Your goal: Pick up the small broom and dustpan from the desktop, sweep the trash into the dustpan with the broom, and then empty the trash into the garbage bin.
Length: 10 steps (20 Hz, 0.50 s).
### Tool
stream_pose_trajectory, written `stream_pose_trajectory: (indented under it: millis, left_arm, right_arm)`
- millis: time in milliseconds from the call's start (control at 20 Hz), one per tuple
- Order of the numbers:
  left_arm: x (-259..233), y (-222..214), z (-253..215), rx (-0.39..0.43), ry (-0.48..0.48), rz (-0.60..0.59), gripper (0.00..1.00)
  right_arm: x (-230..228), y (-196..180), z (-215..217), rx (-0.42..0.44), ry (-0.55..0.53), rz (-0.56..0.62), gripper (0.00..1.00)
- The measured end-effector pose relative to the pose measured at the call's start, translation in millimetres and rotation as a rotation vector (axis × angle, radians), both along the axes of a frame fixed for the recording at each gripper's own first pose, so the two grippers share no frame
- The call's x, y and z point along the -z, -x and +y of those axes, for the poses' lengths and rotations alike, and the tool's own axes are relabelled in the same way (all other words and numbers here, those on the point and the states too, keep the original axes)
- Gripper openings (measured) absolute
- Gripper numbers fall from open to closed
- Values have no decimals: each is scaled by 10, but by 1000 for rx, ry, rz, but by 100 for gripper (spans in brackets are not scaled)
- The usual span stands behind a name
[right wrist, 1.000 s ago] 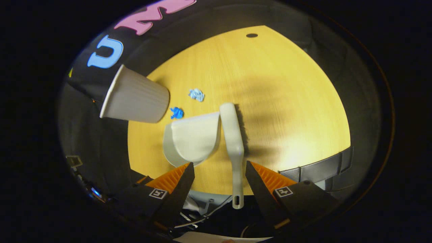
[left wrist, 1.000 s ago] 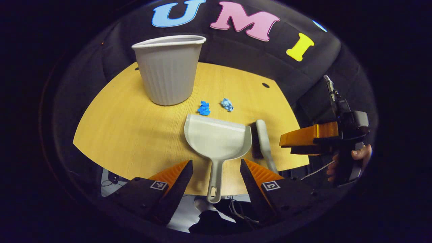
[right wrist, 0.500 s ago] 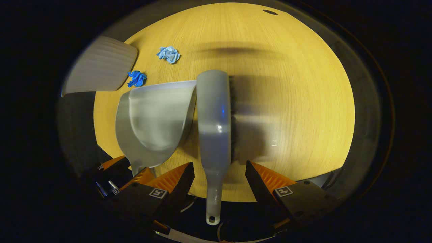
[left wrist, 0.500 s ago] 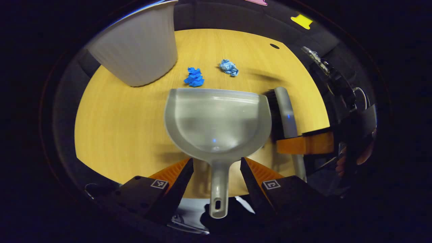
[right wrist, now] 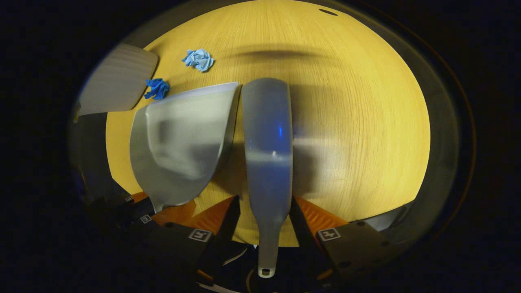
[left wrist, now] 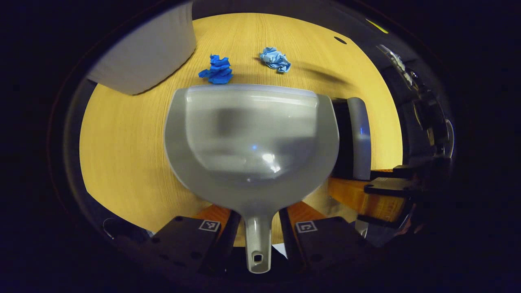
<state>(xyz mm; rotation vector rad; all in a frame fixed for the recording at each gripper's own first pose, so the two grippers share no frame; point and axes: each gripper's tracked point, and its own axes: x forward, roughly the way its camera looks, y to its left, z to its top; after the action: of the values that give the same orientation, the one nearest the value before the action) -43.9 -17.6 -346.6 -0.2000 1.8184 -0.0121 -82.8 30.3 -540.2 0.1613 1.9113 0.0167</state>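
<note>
Worktop (left wrist: pixel 122 154): light wood-grain board with a rounded far edge and a small dark hole near that edge; dark booth wall behind it.

Garbage bin (left wrist: pixel 146 57): pale grey, ribbed wall, standing at the far left of the worktop as I see it in the left gripper view.

Trash: two crumpled paper wads, one deep blue (left wrist: pixel 217 70) just beyond the dustpan's front lip, one paler blue (left wrist: pixel 275 59) a little farther off.

Dustpan (left wrist: pixel 252 142): smooth grey plastic, rounded scoop with a straight front lip. Its long axis runs away from me, mouth toward the wads, thin handle with a hanging hole toward my left hand-held gripper (left wrist: pixel 257 221). I see both fingers closed in against the handle's sides, pinching it.

Small broom (right wrist: pixel 266 150): grey glossy plastic back, long and slim, lying just beside the dustpan's right edge and parallel to it, head pointing away, dark bristles facing right. Its narrowing handle sits between the fingers of my right hand-held gripper (right wrist: pixel 264 219), which press on it from both sides.
</note>
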Motion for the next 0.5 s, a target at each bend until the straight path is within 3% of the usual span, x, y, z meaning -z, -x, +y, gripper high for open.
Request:
stream_pose_trajectory:
  millis: [50, 100, 150, 200, 250, 350, 500]
  left_arm:
    - [15, 4, 10, 4, -2, 9, 55]
    - [54, 2, -24, -5, 11, 16, 46]
    - [20, -26, -36, -7, 12, 15, 38]
    - [-18, -33, -37, 3, 18, 26, 32]
    - [-10, -14, -12, 24, 24, 28, 31]
    - [-39, 29, 50, 71, 39, 46, 29]
    - [-81, 5, 141, 105, 66, 3, 28]
  right_arm:
    - [12, -12, -16, 2, -1, 1, 51]
    - [15, 6, -22, -3, 8, 2, 63]
    - [34, 5, -6, -1, 1, 4, 47]
    - [28, 13, 13, -6, -11, 12, 54]
    - [-1, 23, 9, -15, -22, 17, 42]
    - [-40, 13, 39, -19, -61, 17, 34]
    - [-187, -137, 98, 26, -125, -21, 29]
